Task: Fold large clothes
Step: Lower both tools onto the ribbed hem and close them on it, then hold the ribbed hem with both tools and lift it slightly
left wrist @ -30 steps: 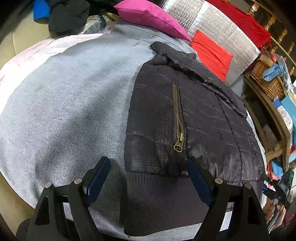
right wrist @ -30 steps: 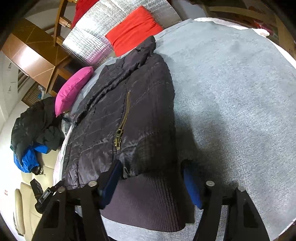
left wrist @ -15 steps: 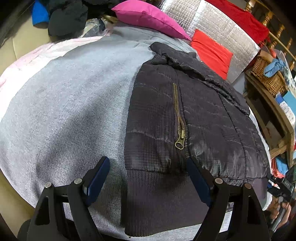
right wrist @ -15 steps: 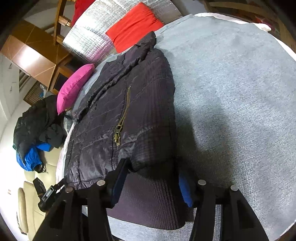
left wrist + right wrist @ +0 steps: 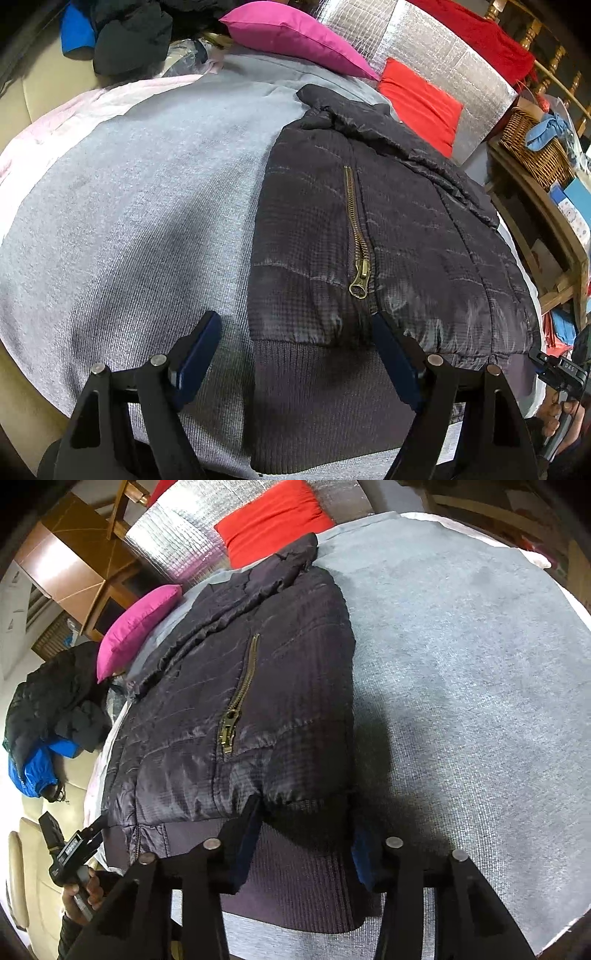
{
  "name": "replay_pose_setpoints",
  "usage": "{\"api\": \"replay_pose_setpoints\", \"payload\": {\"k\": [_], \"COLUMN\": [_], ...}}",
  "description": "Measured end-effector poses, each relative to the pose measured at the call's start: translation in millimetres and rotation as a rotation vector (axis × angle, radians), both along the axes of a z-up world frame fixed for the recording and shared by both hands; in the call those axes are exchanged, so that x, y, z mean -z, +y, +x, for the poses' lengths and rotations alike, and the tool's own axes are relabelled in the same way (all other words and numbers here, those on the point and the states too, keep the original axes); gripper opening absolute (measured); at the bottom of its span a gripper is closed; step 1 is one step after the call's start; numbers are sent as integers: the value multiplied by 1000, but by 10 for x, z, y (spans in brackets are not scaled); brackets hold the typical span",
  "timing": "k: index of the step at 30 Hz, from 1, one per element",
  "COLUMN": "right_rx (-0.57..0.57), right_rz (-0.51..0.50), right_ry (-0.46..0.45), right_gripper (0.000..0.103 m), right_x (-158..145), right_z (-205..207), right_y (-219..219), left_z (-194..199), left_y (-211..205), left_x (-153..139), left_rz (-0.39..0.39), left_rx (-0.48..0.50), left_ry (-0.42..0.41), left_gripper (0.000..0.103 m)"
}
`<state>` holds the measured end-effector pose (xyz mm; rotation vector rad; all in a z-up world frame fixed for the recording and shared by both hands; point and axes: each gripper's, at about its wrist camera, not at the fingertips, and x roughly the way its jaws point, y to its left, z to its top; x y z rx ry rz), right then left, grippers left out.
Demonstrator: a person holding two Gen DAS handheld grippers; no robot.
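Jacket (image 5: 388, 236) lay part-folded, sides in; bottom-up fold remained. My left gripper (image 5: 295, 354) and right gripper (image 5: 306, 834) were open, fingers straddling the hem (image 5: 317, 402).

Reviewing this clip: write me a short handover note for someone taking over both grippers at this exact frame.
Left gripper: open, empty, poised over the ribbed knit hem of the dark quilted puffer jacket.
Right gripper: open, its fingers straddling the same hem at the jacket's corner; nothing clamped yet.
Jacket lies flat on the grey knitted cover, already narrowed to a folded panel, brass zipper facing up, collar at the far end near the red cushion.
Done: side folds appear made.
Left: probably grip the hem with both grippers and fold it up toward the collar.
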<state>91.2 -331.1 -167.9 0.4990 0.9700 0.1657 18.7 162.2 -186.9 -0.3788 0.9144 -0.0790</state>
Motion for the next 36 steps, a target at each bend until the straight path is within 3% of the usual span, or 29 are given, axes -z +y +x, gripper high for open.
{"api": "replay_pose_setpoints", "payload": {"k": [8, 11, 15, 20, 22, 23, 25, 26, 27, 28, 33, 36], "right_rx": [-3, -5, 10, -4, -11, -12, -25, -38, -50, -58, -74, -87], "right_rz": [-19, -10, 98, 131, 154, 151, 120, 120, 118, 112, 152, 132], "right_ry": [1, 0, 4, 7, 20, 26, 37, 41, 45, 44, -6, -27], "right_gripper": [38, 38, 50, 52, 49, 42, 30, 19, 15, 13, 8, 8], "right_x": [-11, -21, 10, 20, 43, 48, 49, 51, 49, 40, -167, -297], "right_z": [-19, -19, -12, -18, 2, 8, 25, 22, 21, 17, -22, -104], "right_y": [-4, -14, -122, -143, -170, -173, -155, -156, -145, -135, -132, -113], "left_z": [0, 1, -1, 1, 8, 15, 38, 39, 50, 61, 8, -61], "left_y": [4, 14, 33, 17, 11, 1, -42, -63, -85, -86, -61, -47], "left_x": [11, 14, 12, -1, 2, -3, -26, -53, -92, -128, -378, -377], "left_rz": [4, -2, -18, -22, -21, -15, 7, 30, 55, 52, 17, 17], "left_rx": [-6, -1, -1, -6, -9, -7, 15, 18, 31, 39, 57, 62], "left_ry": [-3, -4, -2, 4, 9, 10, 18, 17, 18, 22, -14, -21], "left_gripper": [77, 66, 65, 65, 65, 65, 41, 35, 22, 18, 15, 15]}}
